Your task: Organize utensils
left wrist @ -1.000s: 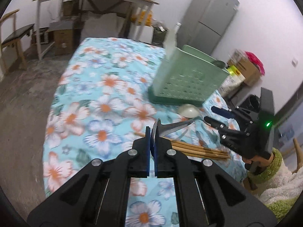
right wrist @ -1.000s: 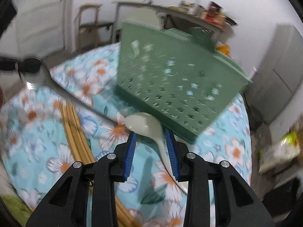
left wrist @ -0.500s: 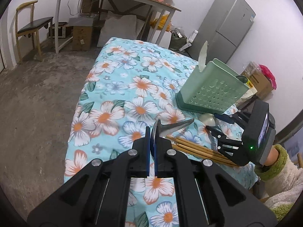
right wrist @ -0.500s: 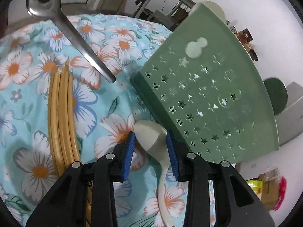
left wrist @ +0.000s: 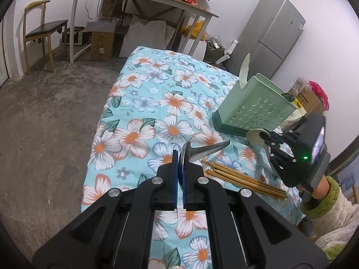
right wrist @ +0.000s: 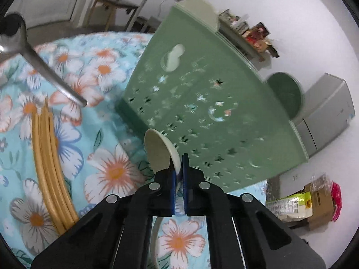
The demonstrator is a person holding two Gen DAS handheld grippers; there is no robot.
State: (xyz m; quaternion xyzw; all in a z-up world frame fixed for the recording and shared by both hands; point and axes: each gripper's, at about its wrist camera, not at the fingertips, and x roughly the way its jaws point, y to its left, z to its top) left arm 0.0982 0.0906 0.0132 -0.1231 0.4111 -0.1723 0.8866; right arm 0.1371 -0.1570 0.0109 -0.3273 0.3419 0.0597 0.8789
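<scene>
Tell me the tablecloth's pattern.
Light blue tablecloth with white, orange-centred flowers; clearest in the left wrist view.

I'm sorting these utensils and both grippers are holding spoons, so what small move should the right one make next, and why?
Probably lift the cream spoon toward the green holder's open top. The right gripper is shut on it just in front of the holder, where another pale spoon stands.

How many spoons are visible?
4: metal spoon in the left gripper, cream spoon in the right gripper, pale spoon and green spoon in the holder. Others may be hidden.
</scene>
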